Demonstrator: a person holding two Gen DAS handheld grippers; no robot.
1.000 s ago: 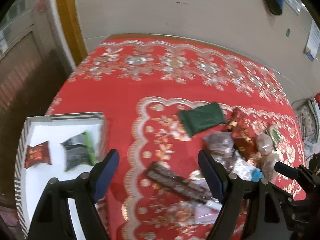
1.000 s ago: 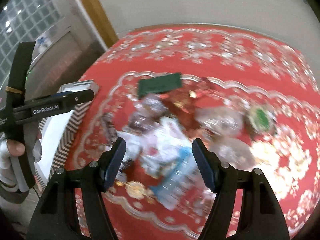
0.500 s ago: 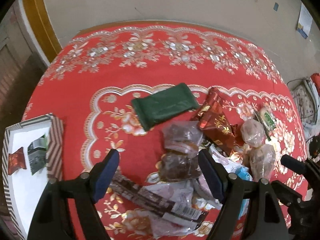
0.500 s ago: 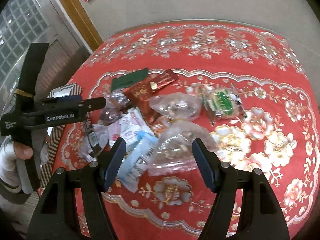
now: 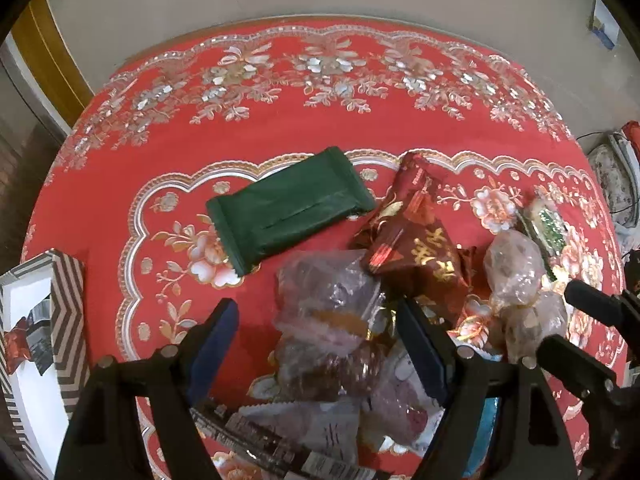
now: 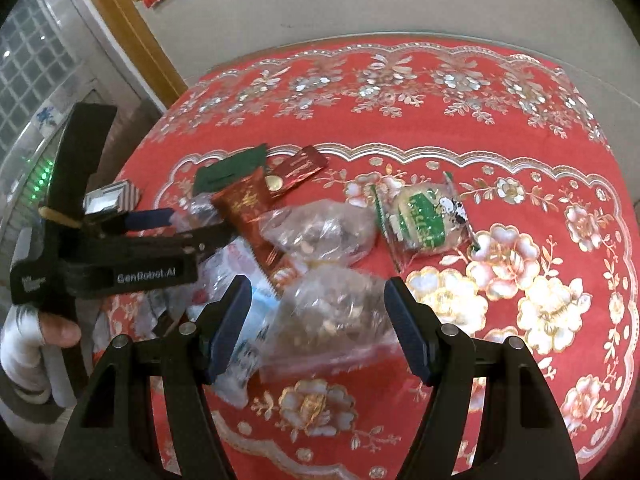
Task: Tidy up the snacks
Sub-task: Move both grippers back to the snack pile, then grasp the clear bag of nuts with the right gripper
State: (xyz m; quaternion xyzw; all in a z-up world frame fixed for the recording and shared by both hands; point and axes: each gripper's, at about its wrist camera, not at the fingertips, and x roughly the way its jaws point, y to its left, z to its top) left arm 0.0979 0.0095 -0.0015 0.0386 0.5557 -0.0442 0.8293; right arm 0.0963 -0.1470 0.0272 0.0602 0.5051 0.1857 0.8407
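Note:
A heap of snacks lies on the red tablecloth (image 5: 168, 160). My left gripper (image 5: 318, 344) is open over clear bags of dark snacks (image 5: 328, 304). Beyond them lie a dark green packet (image 5: 288, 208) and red packets with gold letters (image 5: 416, 248). My right gripper (image 6: 318, 320) is open and empty, just above a clear bag of nuts (image 6: 332, 312). A second clear bag (image 6: 320, 232), a green-and-white cake packet (image 6: 424, 216) and the red packets (image 6: 248, 204) lie beyond. The left gripper (image 6: 160, 224) shows at the left of the right wrist view.
A striped box (image 5: 68, 320) with a white floor stands at the table's left edge and holds a red packet (image 5: 16, 344) and a dark one. A long dark bar (image 5: 264, 444) and a blue packet (image 6: 252, 320) lie near me. A wall stands behind the table.
My left gripper has swung right from the striped box to above the snack heap. My right gripper has moved right and closer over the clear nut bag. Both stay open.

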